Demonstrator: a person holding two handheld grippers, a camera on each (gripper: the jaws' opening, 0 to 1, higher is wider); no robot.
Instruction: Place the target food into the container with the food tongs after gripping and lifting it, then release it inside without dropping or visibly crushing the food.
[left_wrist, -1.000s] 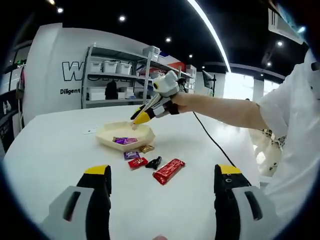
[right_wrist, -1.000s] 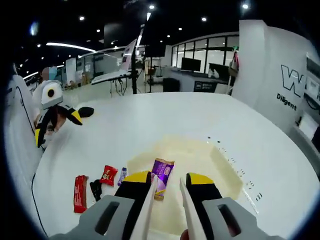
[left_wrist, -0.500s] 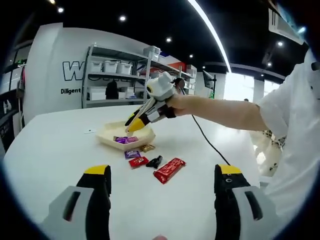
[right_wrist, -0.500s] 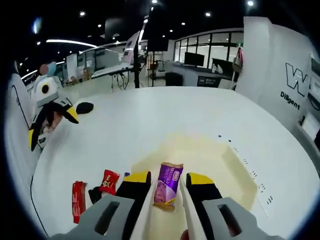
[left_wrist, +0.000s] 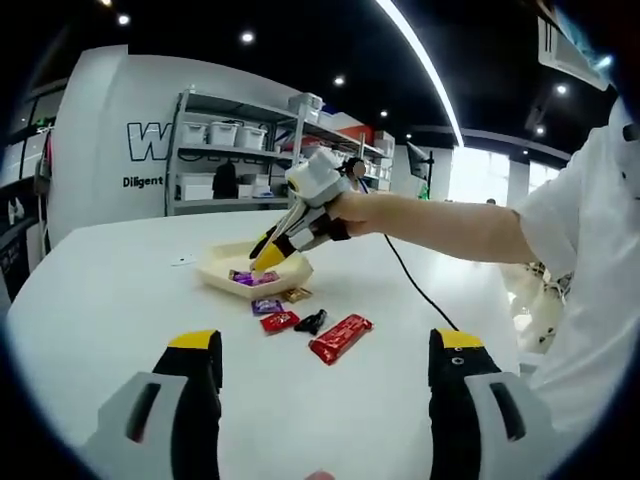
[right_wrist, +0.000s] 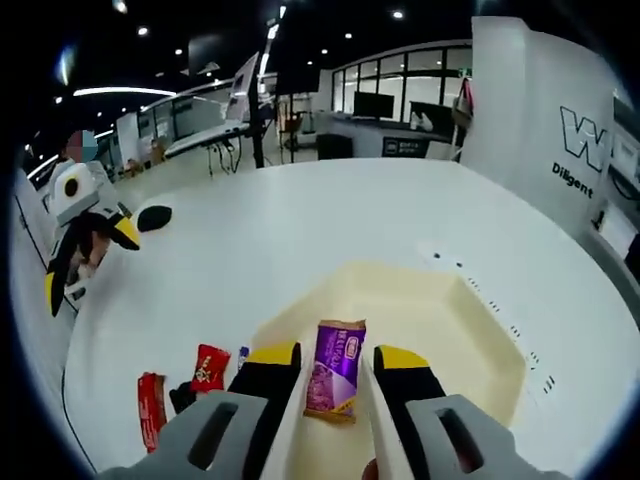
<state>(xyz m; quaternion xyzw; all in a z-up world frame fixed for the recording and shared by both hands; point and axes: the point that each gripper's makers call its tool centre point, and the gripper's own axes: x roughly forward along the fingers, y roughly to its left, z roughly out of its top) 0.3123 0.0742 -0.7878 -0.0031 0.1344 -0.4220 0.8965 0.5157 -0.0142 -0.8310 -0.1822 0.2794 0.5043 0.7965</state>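
We see left tool (left_wrist: 318, 400) jaws wide apart, gripping nothing, low over white surface (left_wrist: 100, 300). Red bar (left_wrist: 339, 338) and small wrappers lie beyond. Right tool (right_wrist: 330, 372) pinches purple snack (right_wrist: 335, 368) with tongs, above cream tray (right_wrist: 470, 320).

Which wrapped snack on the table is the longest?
The long red bar, lying at the end of the row farthest from the tray; the other wrappers are short.

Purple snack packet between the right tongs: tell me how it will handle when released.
The purple snack packet looks thin, flat and probably light, so it should drop flat into the cream tray without rolling. Its glossy wrapper may be slippery against the right tongs. Contents could crush under a hard squeeze.
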